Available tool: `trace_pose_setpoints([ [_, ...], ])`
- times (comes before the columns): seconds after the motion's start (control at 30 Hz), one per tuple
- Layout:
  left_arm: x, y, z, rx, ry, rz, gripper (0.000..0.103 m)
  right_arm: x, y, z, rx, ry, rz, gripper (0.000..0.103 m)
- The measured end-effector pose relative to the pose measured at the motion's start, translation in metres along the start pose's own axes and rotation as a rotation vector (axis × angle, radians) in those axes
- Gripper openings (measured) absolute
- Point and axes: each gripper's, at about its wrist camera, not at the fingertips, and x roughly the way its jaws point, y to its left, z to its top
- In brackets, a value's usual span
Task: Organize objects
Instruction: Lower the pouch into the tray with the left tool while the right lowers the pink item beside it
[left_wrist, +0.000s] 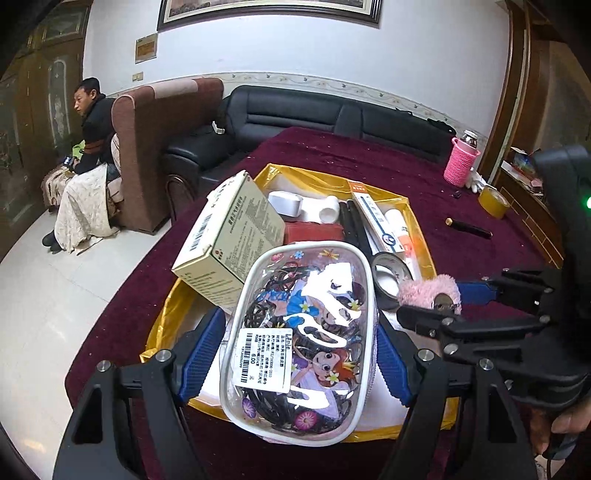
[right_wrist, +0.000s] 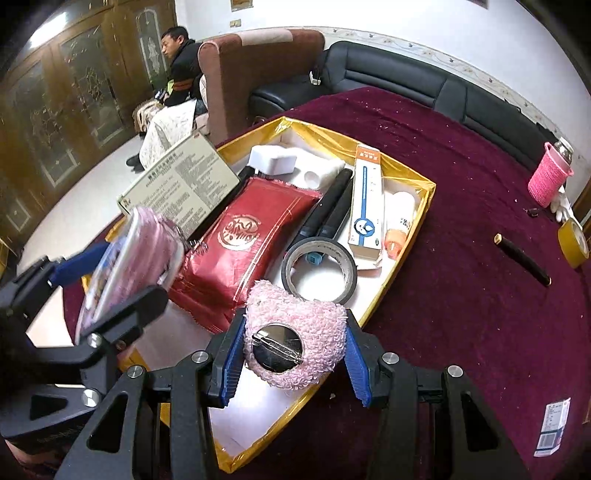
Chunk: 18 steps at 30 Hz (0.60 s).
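Observation:
My left gripper is shut on a clear cartoon pouch full of hair ties, held over the near end of the gold-rimmed box. My right gripper is shut on a fluffy pink brooch with a metal pin back, held above the box's near edge; it also shows in the left wrist view. The pouch shows edge-on in the right wrist view. The box holds a red packet, a black tape roll, a beige carton, a white-blue carton and black markers.
The box lies on a maroon tablecloth. On the cloth to the right are a black pen, a yellow tape roll, a pink-sleeved bottle and a small labelled box. A black sofa stands behind; a man sits far left.

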Motion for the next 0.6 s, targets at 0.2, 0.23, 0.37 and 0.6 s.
trace_pose_setpoints([
  [0.2, 0.002, 0.007, 0.000, -0.008, -0.005, 0.004, 0.077, 0.012, 0.006, 0.001, -0.019, 0.022, -0.010, 0.054],
  [0.23, 0.002, 0.008, 0.000, -0.009, -0.005, 0.006, 0.077, 0.014, 0.006, 0.001, -0.023, 0.022, -0.011, 0.054],
  [0.37, 0.005, 0.011, -0.001, -0.020, 0.001, 0.006, 0.077, 0.018, 0.012, 0.000, -0.062, 0.023, -0.031, 0.054],
  [0.6, 0.008, 0.012, -0.003, -0.023, 0.005, 0.006, 0.077, 0.024, 0.035, -0.009, -0.176, -0.004, -0.075, 0.054],
])
